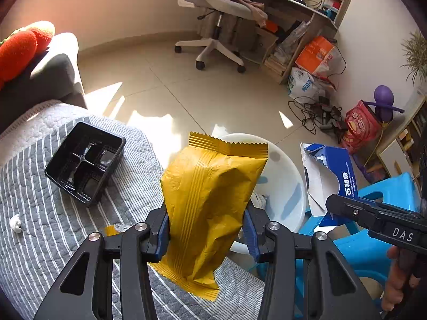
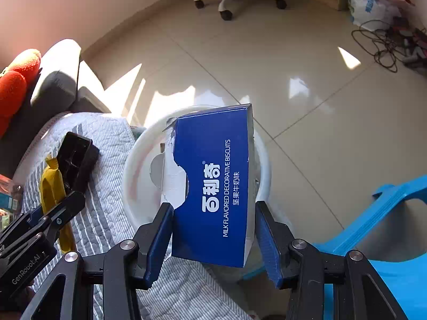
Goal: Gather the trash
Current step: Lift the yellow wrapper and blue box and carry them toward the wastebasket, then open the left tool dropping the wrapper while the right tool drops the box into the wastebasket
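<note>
My left gripper [image 1: 206, 229] is shut on a yellow snack wrapper [image 1: 210, 200] and holds it upright over the edge of the striped bed cover, just before the white round bin [image 1: 291, 184]. My right gripper [image 2: 213, 229] is shut on a torn blue biscuit box [image 2: 213, 184] and holds it above the white bin [image 2: 133, 165]. The box also shows in the left wrist view [image 1: 331, 170], and the wrapper in the right wrist view [image 2: 52, 186]. A black plastic tray [image 1: 85, 162] lies on the bed cover. A small crumpled white scrap [image 1: 16, 222] lies at the left.
The grey striped bed cover [image 1: 40, 213] fills the lower left. A blue plastic stool [image 2: 387, 240] stands right of the bin. A sofa with orange cushions [image 1: 16, 50] is at far left. An office chair [image 1: 213, 45], cables [image 1: 315, 114] and bags lie across the tiled floor.
</note>
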A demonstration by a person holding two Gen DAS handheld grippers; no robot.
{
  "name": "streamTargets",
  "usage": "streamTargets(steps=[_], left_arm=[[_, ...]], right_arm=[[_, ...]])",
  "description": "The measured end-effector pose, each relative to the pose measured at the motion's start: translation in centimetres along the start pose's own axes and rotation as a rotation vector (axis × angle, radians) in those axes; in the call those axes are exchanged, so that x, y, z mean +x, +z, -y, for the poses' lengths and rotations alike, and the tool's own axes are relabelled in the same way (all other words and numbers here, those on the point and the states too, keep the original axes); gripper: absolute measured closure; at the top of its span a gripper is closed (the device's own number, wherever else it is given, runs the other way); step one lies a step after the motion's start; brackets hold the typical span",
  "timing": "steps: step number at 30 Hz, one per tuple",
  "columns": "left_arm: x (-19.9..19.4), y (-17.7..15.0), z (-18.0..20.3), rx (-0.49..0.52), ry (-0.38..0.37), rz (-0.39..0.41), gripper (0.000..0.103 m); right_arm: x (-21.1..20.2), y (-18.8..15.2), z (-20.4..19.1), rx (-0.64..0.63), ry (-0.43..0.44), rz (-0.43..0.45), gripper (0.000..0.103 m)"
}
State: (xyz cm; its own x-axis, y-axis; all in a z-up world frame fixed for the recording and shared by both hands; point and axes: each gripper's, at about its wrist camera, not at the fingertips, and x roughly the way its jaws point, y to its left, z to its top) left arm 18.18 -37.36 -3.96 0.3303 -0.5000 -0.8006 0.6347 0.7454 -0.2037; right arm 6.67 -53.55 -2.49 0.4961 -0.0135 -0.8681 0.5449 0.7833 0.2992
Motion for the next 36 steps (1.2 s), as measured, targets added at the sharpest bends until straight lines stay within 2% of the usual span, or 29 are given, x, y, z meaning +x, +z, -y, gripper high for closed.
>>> streamTargets(steps=[9,10,11,12,13,14,16,20,25,31,36], left_arm=[[3.8,0.6,1.9,0.001,-0.120,0.074,0.054],[3.9,0.6,1.9,0.004,-0.114,0.093,0.053],[3.9,0.7,1.9,0.014,-0.120,0.110,0.044],[4.0,0.8,1.9,0.019,-0.106,0.116,0.038],[4.0,0.9,1.7,0.017,-0.073,0.119,0.026],[3.9,1.0,1.5,0.013,-0.047,0.125,0.018],[3.6,1.1,0.9,-0.003,-0.026,0.132,0.017],[2.9,0.8,-0.6,-0.024,0.030,0.099,0.017],[1.8,-0.4,-3.0,-0.022,0.138,0.049,0.014],[-0.3,-1.8,-6.0,-0.047,0.187,0.015,0.011],[-2.4,-3.0,-8.7,-0.074,0.217,-0.001,0.007]], right_arm=[[-0.2,0.0,3.2,0.042,-0.039,0.003,0.050],[-0.2,0.0,3.2,0.043,-0.040,0.003,0.050],[-0.1,0.1,3.3,0.044,-0.041,0.003,0.050],[-0.1,0.2,3.4,0.046,-0.042,0.004,0.050],[0.0,0.2,3.4,0.048,-0.042,0.005,0.050],[0.0,0.3,3.3,0.048,-0.043,0.006,0.050],[0.1,0.4,3.0,0.051,-0.045,0.010,0.050],[0.4,0.7,2.5,0.053,-0.043,0.008,0.050],[0.9,1.0,1.4,0.046,-0.044,0.012,0.049],[1.9,1.4,0.0,0.047,-0.045,0.021,0.047],[1.7,1.5,-0.9,0.054,-0.029,0.041,0.031]])
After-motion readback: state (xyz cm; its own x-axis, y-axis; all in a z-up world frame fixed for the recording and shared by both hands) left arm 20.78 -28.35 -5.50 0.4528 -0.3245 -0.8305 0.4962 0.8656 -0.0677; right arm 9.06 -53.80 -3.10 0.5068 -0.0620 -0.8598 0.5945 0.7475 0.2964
